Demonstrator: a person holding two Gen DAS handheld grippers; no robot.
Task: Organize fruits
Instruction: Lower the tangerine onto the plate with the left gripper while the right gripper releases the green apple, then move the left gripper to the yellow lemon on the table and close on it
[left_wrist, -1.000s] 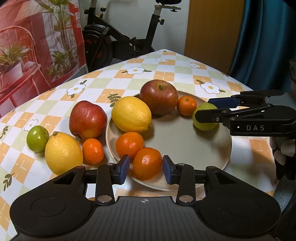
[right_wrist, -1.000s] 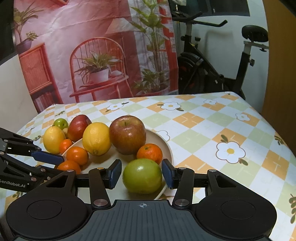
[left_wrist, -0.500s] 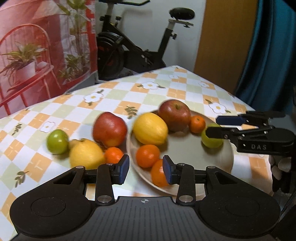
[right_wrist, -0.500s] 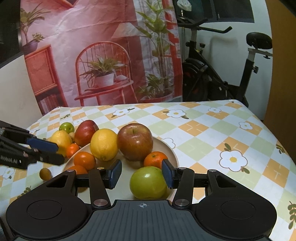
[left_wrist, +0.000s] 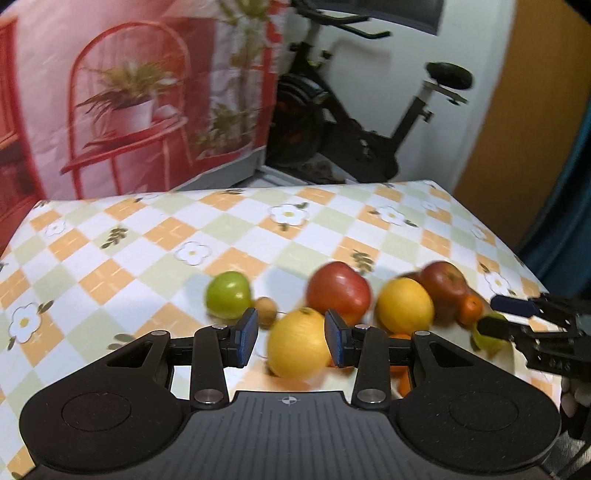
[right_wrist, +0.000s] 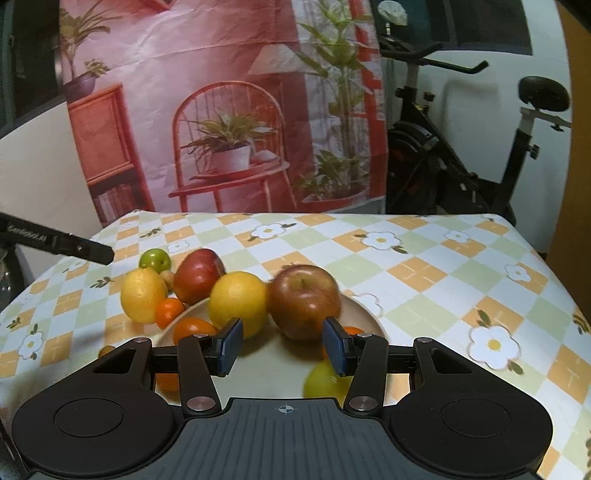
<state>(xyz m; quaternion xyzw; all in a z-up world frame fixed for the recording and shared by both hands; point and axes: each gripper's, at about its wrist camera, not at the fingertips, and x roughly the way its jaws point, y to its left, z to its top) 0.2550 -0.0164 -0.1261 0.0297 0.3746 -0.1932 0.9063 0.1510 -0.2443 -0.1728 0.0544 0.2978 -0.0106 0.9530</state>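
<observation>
A beige plate holds a red apple, a lemon, oranges and a green apple. My right gripper hangs open above the plate, the green apple low beside its right finger. Left of the plate lie a second lemon, a red apple, a small green apple and a small brown fruit. My left gripper is open in the air over that lemon, holding nothing. The left wrist view is blurred.
The checked flower tablecloth stretches bare to the right and back. A mandarin lies by the plate's left rim. An exercise bike and a printed backdrop stand behind the table.
My left gripper swung left and up, from an orange on the plate to over the lemon on the cloth. The right gripper rose a little, so the green apple sits lower between its fingers.
</observation>
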